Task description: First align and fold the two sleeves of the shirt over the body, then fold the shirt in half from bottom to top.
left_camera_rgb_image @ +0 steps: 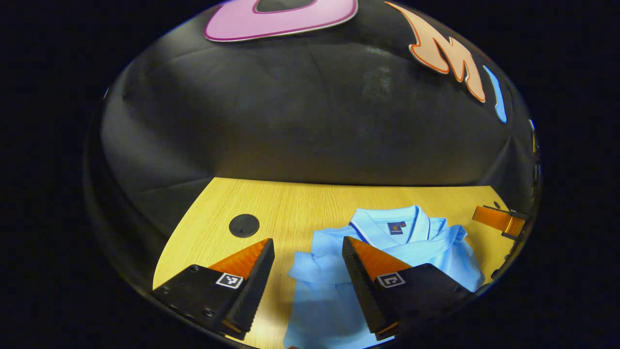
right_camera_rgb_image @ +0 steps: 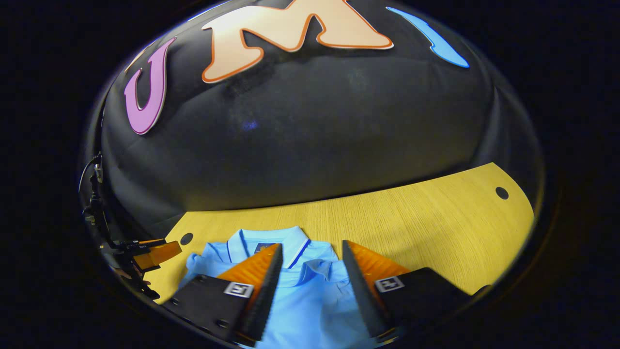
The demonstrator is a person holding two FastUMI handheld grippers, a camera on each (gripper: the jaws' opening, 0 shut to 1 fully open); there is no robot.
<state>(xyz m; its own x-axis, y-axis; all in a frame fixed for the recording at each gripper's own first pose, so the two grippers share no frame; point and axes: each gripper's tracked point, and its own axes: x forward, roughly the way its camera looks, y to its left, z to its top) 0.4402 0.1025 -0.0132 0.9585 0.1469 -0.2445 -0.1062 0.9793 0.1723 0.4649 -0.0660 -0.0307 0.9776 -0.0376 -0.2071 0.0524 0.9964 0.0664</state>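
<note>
My left claw (left_camera_rgb_image: pixel 308 261) hangs spread over the shirt's (left_camera_rgb_image: pixel 416 252) edge, gripping nothing; my right claw (right_camera_rgb_image: pixel 312 266) hangs spread above the shirt (right_camera_rgb_image: pixel 310 300), which lies sleeves folded in, collar toward the worktop's (right_camera_rgb_image: pixel 436 213) far edge.

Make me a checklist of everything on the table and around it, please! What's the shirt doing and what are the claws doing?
Surface: wooden table, light grain, with round dark holes.
Job's things: light blue polo shirt lying flat, collar toward the wall, sleeves already folded in over the body; bottom-to-top fold not yet done.
Clutter: nothing seen.
Claws: left claw open, above the shirt's edge, holding nothing. Right claw open, above the shirt's chest, holding nothing.
Cables: a thin cable at the left edge of the right gripper view, by the other claw.
Surroundings: black cloth wall behind the table.
</note>
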